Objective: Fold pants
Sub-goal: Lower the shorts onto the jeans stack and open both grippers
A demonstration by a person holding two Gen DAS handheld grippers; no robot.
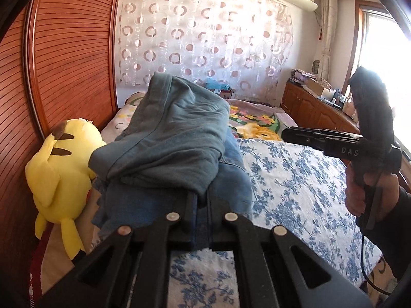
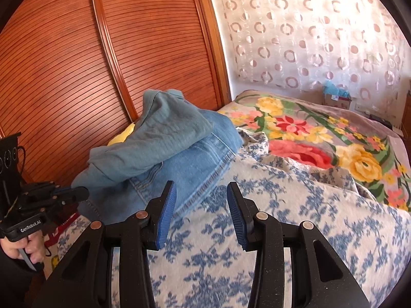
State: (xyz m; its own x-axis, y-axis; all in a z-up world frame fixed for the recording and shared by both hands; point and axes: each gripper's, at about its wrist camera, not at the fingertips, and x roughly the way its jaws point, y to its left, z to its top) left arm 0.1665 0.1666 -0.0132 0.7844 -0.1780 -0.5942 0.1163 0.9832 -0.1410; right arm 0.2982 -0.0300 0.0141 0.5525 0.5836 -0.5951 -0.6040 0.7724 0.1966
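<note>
Blue denim pants (image 1: 226,177) lie bunched on the bed with their teal inner lining (image 1: 169,138) turned up over them. My left gripper (image 1: 201,200) is shut on the pants' near edge, its fingertips buried in the cloth. In the right wrist view the pants (image 2: 195,159) sit at the bed's left side, and the left gripper (image 2: 77,192) grips them from the left. My right gripper (image 2: 201,213) is open and empty just in front of the pants' hem, above the blue-flowered sheet. It also shows in the left wrist view (image 1: 290,133), off to the right of the pants.
A yellow plush toy (image 1: 64,159) lies left of the pants against the wooden slatted wardrobe (image 2: 102,64). A bright floral blanket (image 2: 321,143) covers the far bed. A low wooden cabinet (image 1: 316,107) stands at the right, near a window.
</note>
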